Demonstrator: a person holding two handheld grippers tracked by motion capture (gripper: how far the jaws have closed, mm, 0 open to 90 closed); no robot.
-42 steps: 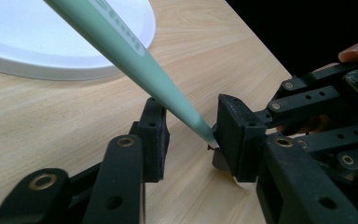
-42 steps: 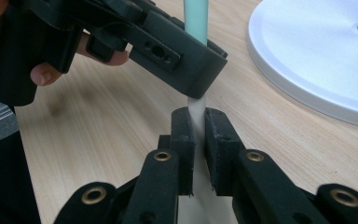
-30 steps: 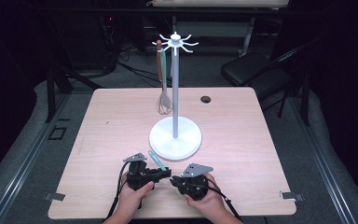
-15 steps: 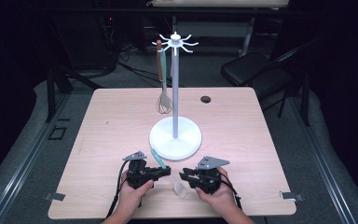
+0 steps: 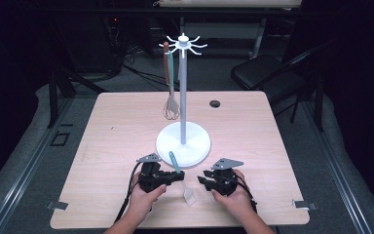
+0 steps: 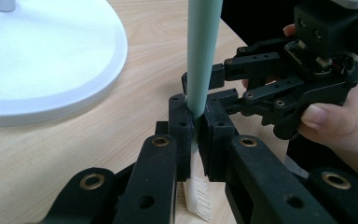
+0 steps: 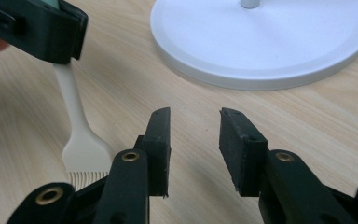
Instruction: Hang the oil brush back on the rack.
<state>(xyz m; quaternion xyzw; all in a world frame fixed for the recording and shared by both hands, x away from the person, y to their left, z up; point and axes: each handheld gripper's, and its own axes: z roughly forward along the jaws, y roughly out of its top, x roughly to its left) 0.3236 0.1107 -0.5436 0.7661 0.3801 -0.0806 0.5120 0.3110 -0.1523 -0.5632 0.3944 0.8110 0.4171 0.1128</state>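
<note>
A basting brush with a teal handle [image 5: 175,163] and a pale bristle head [image 5: 189,196] is clamped at its neck by my left gripper [image 5: 179,176], which is shut on it. In the left gripper view the handle [image 6: 204,56] rises out of the closed jaws [image 6: 196,135], and the bristles point down at the table. My right gripper [image 5: 202,181] stands open just right of the brush, with nothing between its jaws [image 7: 195,135]. The brush head [image 7: 86,154] lies to their left. A white hook stand [image 5: 183,144] stands behind both grippers.
A whisk [image 5: 171,107] and a brown-handled utensil hang from the stand's top hooks. A small dark grommet [image 5: 215,103] sits at the table's far side. The stand's round base [image 7: 270,42] is close in front of both grippers. A dark chair [image 5: 268,73] stands beyond the table.
My right gripper has drawn away to the right from the left one and now stands open. The brush stays in my left gripper, its bristle head now showing between the two.
</note>
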